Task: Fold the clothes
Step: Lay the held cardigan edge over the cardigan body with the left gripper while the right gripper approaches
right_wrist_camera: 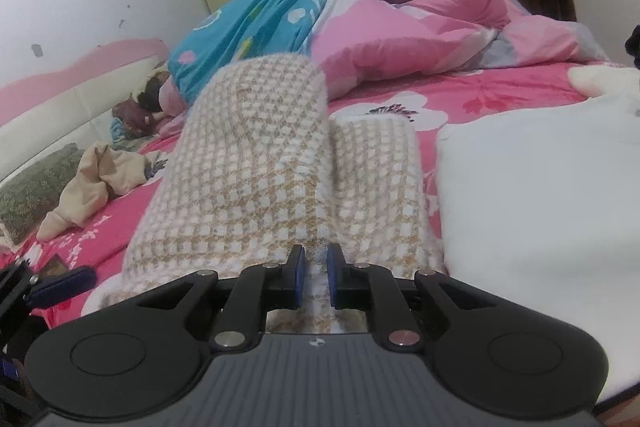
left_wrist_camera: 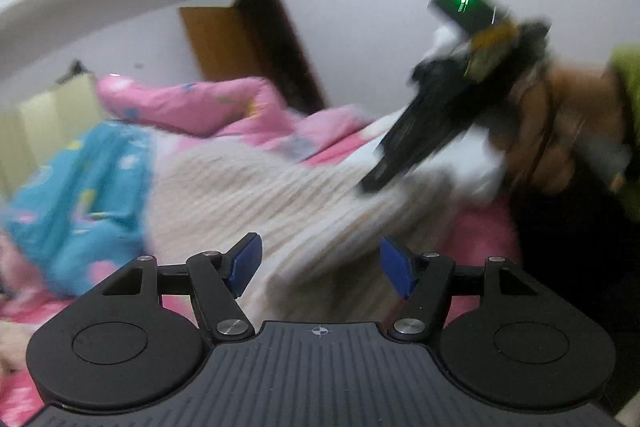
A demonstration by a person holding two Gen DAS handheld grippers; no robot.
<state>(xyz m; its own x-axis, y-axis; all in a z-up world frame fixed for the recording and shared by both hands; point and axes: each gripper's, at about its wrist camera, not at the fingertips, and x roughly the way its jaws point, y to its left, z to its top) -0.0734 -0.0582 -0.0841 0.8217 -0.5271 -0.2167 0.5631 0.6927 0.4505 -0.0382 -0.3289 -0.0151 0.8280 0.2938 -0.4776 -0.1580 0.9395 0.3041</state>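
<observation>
On the pink floral bed sheet [right_wrist_camera: 500,95] lies the cream-and-tan knitted sweater [right_wrist_camera: 256,163], spread across the middle of both views. Going left to right in the right wrist view: at nine o'clock a beige crumpled garment [right_wrist_camera: 92,183] rests on the sheet, with a dark patterned pillow [right_wrist_camera: 36,187] beside it. At eleven o'clock sits a blue quilt [right_wrist_camera: 248,23], and from twelve to two o'clock a pink quilt [right_wrist_camera: 400,3] is heaped behind the sweater. At six o'clock the right gripper [right_wrist_camera: 316,275] is clamped on a raised fold of the sweater, its blue pads nearly together with knit pinched between them. At three o'clock a white folded cloth [right_wrist_camera: 540,207] lies just beside the sweater.

In the blurred left wrist view, the left gripper [left_wrist_camera: 320,267] at six o'clock has its jaws spread wide, nothing between them, the sweater lying beyond. At two o'clock the right gripper, held by a hand [left_wrist_camera: 560,139], reaches down toward the sweater's far edge.
</observation>
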